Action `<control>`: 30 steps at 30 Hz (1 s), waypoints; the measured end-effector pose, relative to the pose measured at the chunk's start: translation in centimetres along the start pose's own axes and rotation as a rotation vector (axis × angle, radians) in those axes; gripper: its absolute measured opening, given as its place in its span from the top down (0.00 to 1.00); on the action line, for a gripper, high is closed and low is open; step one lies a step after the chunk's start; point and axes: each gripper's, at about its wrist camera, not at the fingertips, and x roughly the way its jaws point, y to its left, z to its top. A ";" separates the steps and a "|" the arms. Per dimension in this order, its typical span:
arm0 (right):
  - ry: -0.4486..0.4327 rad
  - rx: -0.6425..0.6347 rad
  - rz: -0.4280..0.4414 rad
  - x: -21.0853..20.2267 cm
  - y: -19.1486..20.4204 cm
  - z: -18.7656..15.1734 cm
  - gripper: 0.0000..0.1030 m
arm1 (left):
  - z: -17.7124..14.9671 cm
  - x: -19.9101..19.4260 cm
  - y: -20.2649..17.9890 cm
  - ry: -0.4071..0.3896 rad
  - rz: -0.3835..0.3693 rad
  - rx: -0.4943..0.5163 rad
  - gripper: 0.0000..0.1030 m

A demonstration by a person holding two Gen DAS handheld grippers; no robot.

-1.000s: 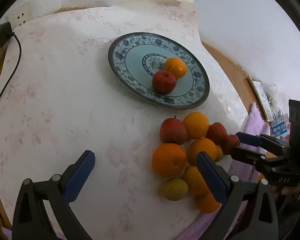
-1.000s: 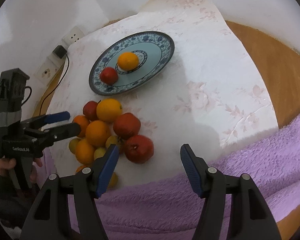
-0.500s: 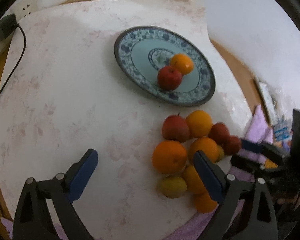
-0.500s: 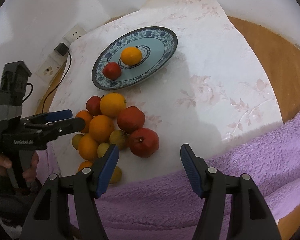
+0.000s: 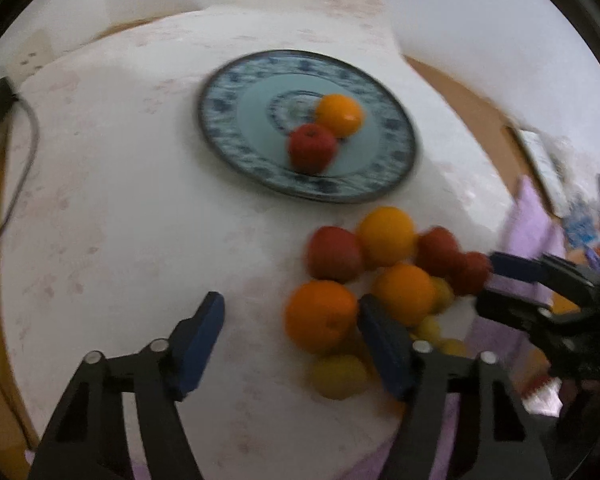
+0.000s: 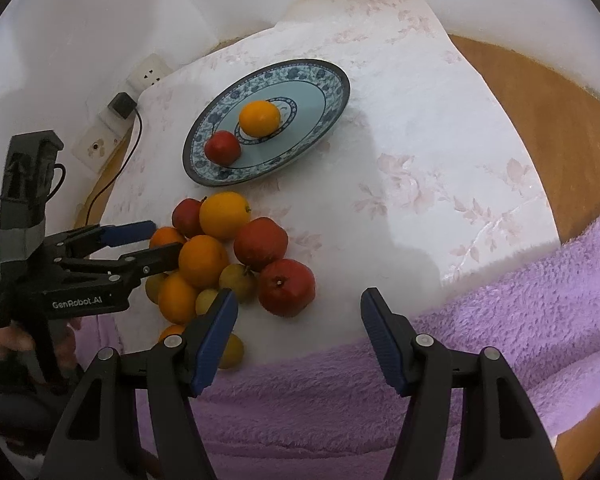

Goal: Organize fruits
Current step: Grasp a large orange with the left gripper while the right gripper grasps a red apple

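Left wrist view: high, angled down, fruit pile [image 5: 380,288] at 4 o'clock. Right wrist view: opposite side, pile [image 6: 228,256] at 9 o'clock. Shared: plate [image 5: 396,128] [image 6: 332,80], pile

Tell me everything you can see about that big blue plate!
The plate is round and shallow, glazed like china, with a dark outer edge, a blue-and-white flowery rim, a pale blue-green middle and a patterned ring at the centre. It rests flat on the white flowered tablecloth, beyond the fruit pile. An orange sits on the centre ring, a red apple beside it. No hand-held gripper touches it.
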 end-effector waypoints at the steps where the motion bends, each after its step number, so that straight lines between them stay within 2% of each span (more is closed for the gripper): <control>1: 0.004 -0.002 -0.001 0.0 0.0 0.0 0.37 | 0.0 -0.3 0.2 -0.008 -0.043 -0.019 0.34; 4: 0.006 -0.016 -0.009 0.1 0.3 0.0 0.41 | -0.2 -0.7 0.5 -0.022 -0.063 -0.051 0.64; 13: 0.002 -0.017 -0.017 0.2 0.2 0.1 0.56 | -0.3 -2.7 0.9 -0.100 -0.132 -0.075 0.65; 17: 0.008 -0.017 0.017 0.5 0.5 0.3 0.69 | -0.3 -3.1 0.7 -0.122 -0.081 -0.053 0.65; 21: 0.010 -0.007 0.022 0.4 0.5 0.3 0.69 | -0.3 -2.9 0.7 -0.098 -0.039 -0.059 0.65; 30: -0.030 -0.025 0.026 -0.8 0.7 0.2 0.69 | -0.2 -3.1 0.5 -0.129 -0.048 -0.051 0.65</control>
